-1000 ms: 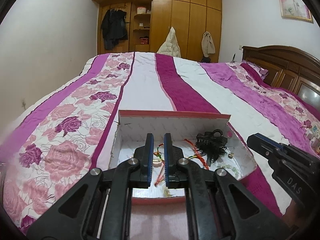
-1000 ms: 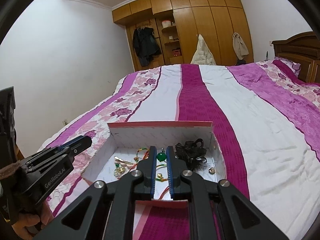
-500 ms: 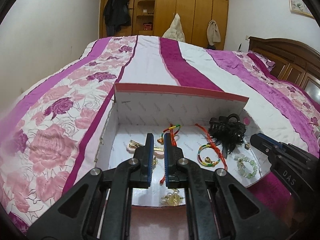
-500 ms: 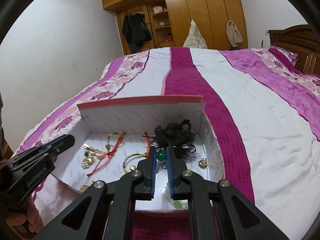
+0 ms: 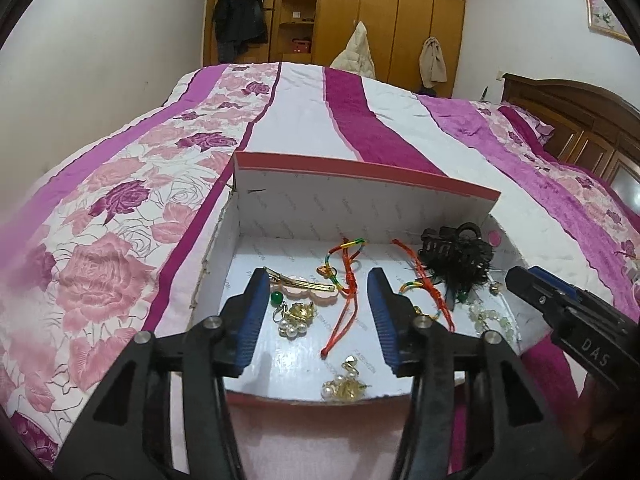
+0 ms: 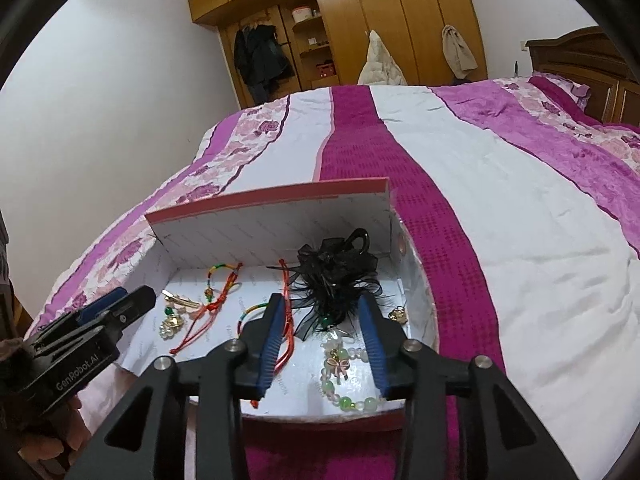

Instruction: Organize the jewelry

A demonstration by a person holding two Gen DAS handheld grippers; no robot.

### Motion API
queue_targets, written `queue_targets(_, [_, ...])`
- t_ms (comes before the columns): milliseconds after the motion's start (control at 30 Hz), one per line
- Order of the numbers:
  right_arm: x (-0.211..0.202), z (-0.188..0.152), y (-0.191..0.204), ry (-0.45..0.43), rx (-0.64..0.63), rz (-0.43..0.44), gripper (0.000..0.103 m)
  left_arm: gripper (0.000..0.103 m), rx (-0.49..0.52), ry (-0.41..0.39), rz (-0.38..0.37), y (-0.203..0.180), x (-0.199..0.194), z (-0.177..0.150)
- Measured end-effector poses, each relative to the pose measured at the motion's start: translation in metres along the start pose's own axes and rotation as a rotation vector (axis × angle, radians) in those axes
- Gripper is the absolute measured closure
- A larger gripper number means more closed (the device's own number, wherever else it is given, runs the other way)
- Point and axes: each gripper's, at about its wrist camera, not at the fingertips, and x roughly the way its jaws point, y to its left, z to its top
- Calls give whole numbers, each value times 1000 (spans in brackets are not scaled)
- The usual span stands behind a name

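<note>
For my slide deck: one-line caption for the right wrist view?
Open right gripper poised over a white box of jewelry on a bed, above a beaded bracelet.

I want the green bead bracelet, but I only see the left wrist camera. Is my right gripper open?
Observer: Yes. The right gripper has just been opening its jaws, and nothing is pinched between them.
Operator: What is under it?
Observer: The green bead bracelet lies on the floor of the box, right below the gap between the jaws. It has a pink bow charm.
Operator: Is the feathery clip in the way?
Observer: The black feather hair clip lies just beyond the jaw tips, and its feathers reach in between them.
</note>
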Motion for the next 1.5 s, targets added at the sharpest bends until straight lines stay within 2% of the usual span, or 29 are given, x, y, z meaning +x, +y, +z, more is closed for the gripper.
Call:
queue_targets(200, [-30,1,7,-38,-3,5,60,56,1,-14,-10,-1,-25,1])
queue_targets(433, [-76,-7,17,-96,-27,5,45,40,3,-36,-17,-2,-61,-5])
queue_targets(733, [-123,-24,36,-163,-109,-33,26,29,2,-57,0,-3,-97,-17])
queue_targets(833, [-133,-30,41,-183,-127,-51,17,28,-7,-53,9,-1,-102,-23])
queue_targets(1100, [-150,-40,46,-210,-135,-57,14,28,-17,-52,28,3,-109,-30])
queue_targets(1233, [-154,-44,46,-223,-143,-67,8,28,-19,-61,30,3,-113,-30])
queue_targets(1500, [-157,-45,39,-220,-123,-78,8,28,-17,-72,35,3,-116,-30])
